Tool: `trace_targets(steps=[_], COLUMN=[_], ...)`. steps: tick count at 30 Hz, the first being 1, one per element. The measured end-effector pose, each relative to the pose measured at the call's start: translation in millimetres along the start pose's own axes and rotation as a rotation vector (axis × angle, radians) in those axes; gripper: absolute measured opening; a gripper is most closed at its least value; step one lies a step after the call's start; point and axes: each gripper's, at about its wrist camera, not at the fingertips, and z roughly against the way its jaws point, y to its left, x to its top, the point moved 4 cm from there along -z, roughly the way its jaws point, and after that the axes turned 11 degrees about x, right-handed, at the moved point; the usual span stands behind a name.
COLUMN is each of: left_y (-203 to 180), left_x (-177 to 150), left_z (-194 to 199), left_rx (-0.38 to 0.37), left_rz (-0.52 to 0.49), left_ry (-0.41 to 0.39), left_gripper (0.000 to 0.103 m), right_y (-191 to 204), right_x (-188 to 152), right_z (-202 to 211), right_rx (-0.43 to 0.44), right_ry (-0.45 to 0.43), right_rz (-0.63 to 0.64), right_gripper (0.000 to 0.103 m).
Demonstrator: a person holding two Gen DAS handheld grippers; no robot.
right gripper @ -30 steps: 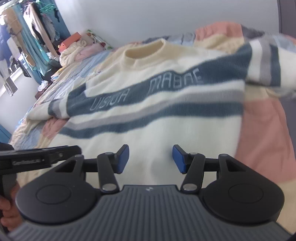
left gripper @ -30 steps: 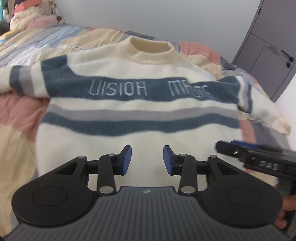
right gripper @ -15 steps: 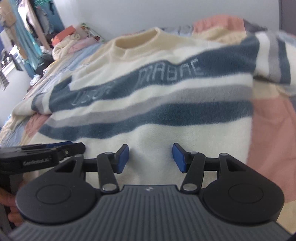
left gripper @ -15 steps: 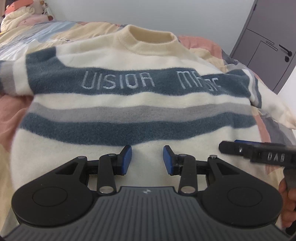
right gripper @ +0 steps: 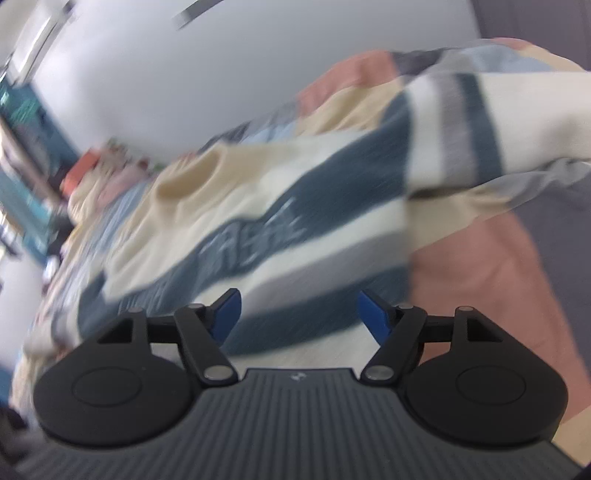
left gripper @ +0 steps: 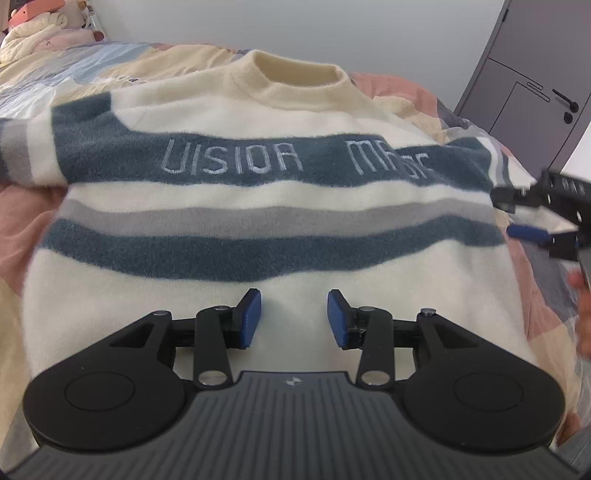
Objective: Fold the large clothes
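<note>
Right gripper [right gripper: 299,314] empty, jaws just opening wider by sweater [left gripper: 258,206] spread flat on bed [left gripper: 22,206]; left gripper [left gripper: 294,317] parted, empty. Fold unstarted; next, grab right sleeve [right gripper: 498,122].

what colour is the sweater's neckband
Cream, a shade yellower than the white body of the sweater; the neckband shows best in the left wrist view.

Place: a bedroom in a home
Bed [left gripper: 399,92]: covered with a patchwork quilt in pink, cream and blue
Door [left gripper: 535,74]: grey, with a black handle
Far corner: heaped bedding [left gripper: 40,33], hanging clothes [right gripper: 22,147]
</note>
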Motion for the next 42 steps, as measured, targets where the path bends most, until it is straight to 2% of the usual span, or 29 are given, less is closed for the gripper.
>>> trace_targets(steps=[5,8,15,19,23,25,29,32,34,39,42], left_y=[-2.9,-3.0,-3.3,-1.8,-1.0,-1.2,-3.3,-5.2,-5.5,-5.0,-4.6], left_x=[-4.3,-5.7,-6.5,-5.1,-4.4,-4.5,-2.6,-0.7,-0.7,-0.9,-1.3], left_z=[5.9,7.4,6.3,4.8,4.0,3.2,0.2,-2.3,-3.1,-2.4,-1.4], left_rx=[0.008,0.011,0.009,-0.023,-0.037,-0.035,-0.032,-0.031,-0.03,-0.036,-0.039], left_rz=[-0.01,-0.001,0.006,0.038,0.048,0.046,0.056,0.058,0.061,0.069,0.077], left_ry=[-0.007,-0.004,0.002,0.004,0.001,-0.001,0.008,0.011,0.014,0.017,0.019], left_gripper=[0.047,0.048,0.051,0.056,0.057,0.057,0.059,0.06,0.061,0.061,0.061], right_y=[-57.4,-104.7,-187.3,-222.5,-255.6,-274.0,-280.7,-271.0,-267.0,-281.3,-290.6], right_x=[40.4,51.2,63.9,65.8,79.3,85.6,74.1,61.0,52.0,44.9,53.7], right_z=[-4.9,3.2,33.8,43.4,56.4,58.3,57.5,57.5,65.3,84.4,78.2], right_rx=[-0.129,-0.176,-0.172,-0.199,-0.227,-0.237,-0.175,-0.174,-0.167,-0.2,-0.26], right_ry=[-0.077,-0.157,-0.372,-0.45,-0.57,-0.593,-0.63,-0.573,-0.575,-0.677,-0.686], right_rz=[-0.005,-0.083,-0.289,-0.357,-0.397,-0.412,-0.429,-0.392,-0.383,-0.473,-0.45], right_gripper=[0.073,0.073,0.075,0.075,0.074,0.073,0.072,0.072,0.072,0.072,0.073])
